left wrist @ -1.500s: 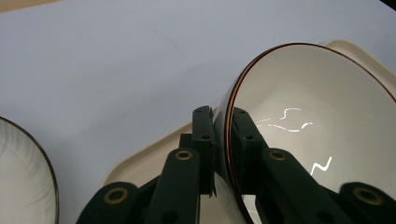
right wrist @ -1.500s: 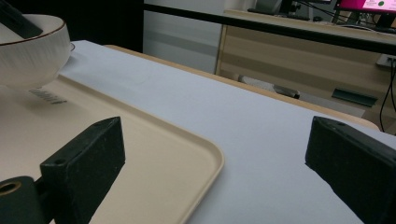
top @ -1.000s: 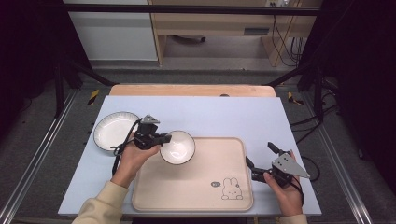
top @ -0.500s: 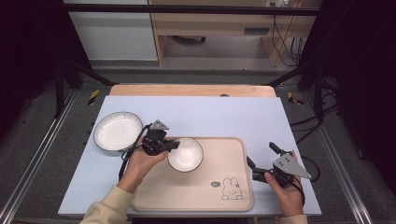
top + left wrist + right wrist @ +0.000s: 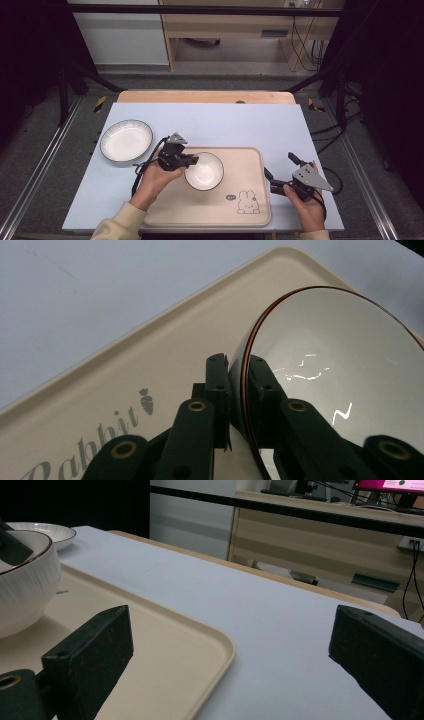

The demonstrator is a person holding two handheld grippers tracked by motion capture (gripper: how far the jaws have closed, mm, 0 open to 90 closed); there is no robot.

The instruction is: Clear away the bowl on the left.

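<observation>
A white ribbed bowl [image 5: 205, 172] with a brown rim is over the left-centre of the beige tray [image 5: 200, 210]. My left gripper [image 5: 191, 161] is shut on the bowl's left rim. In the left gripper view the jaws pinch the bowl [image 5: 330, 365] wall, one pad inside and one outside, at my left gripper [image 5: 239, 362]. Whether the bowl rests on the tray [image 5: 125, 370] I cannot tell. My right gripper [image 5: 278, 165] stands open just off the tray's right edge, nothing between its jaws. The right gripper [image 5: 235, 630] view shows the bowl [image 5: 25, 580] at far left.
A white plate [image 5: 126, 141] lies on the pale blue table [image 5: 225, 125] left of the tray, also seen as the plate [image 5: 45, 530] behind the bowl. The tray [image 5: 165, 645] carries a rabbit print [image 5: 247, 202] near its front right corner.
My left gripper has carried the bowl to the right and nearer to the person, further over the tray. The right gripper has stayed in place.
</observation>
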